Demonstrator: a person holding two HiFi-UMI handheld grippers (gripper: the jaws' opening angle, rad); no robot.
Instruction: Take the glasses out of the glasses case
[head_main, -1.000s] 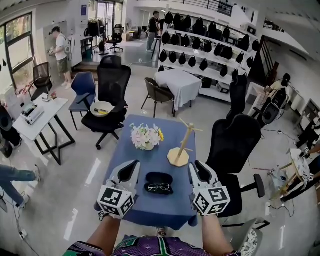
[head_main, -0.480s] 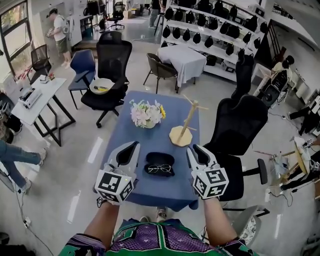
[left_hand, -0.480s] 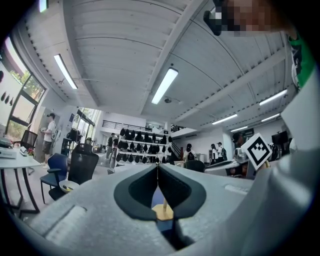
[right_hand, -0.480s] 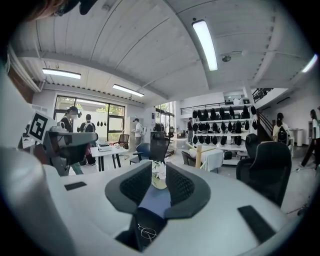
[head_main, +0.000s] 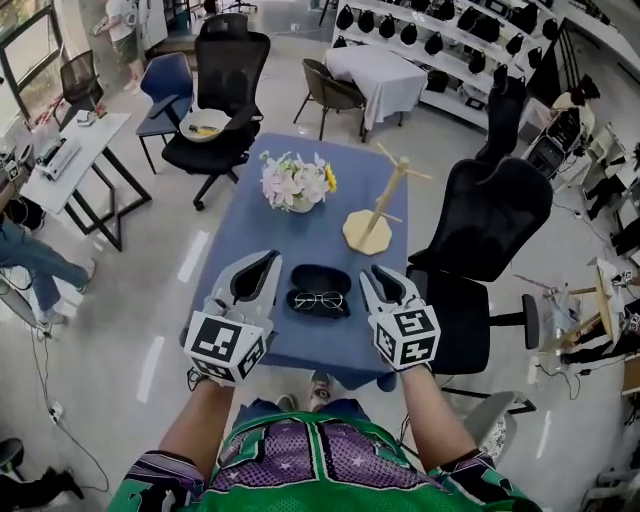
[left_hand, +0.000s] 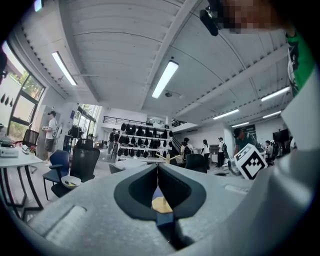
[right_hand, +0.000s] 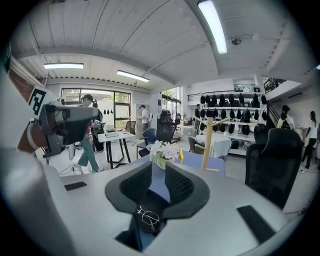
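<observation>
The black glasses case (head_main: 321, 281) lies open on the blue table (head_main: 300, 235), with the thin-framed glasses (head_main: 318, 299) resting in it. My left gripper (head_main: 272, 257) hovers just left of the case, its jaws touching at the tips and empty. My right gripper (head_main: 367, 272) hovers just right of the case with a narrow gap between its jaws and nothing in it. In the right gripper view the glasses (right_hand: 148, 216) and case (right_hand: 151, 199) show below the right gripper (right_hand: 158, 172). The left gripper (left_hand: 158, 167) points over the table.
A flower pot (head_main: 294, 183) stands at the table's far side and a wooden stand (head_main: 372, 225) at its far right. A black office chair (head_main: 480, 240) stands close by the table's right edge. More chairs (head_main: 215, 90) and a white desk (head_main: 70, 150) stand on the left.
The view has tilted down, so the table sits higher in frame. My right gripper has edged closer to the case. The glasses and case have not moved.
</observation>
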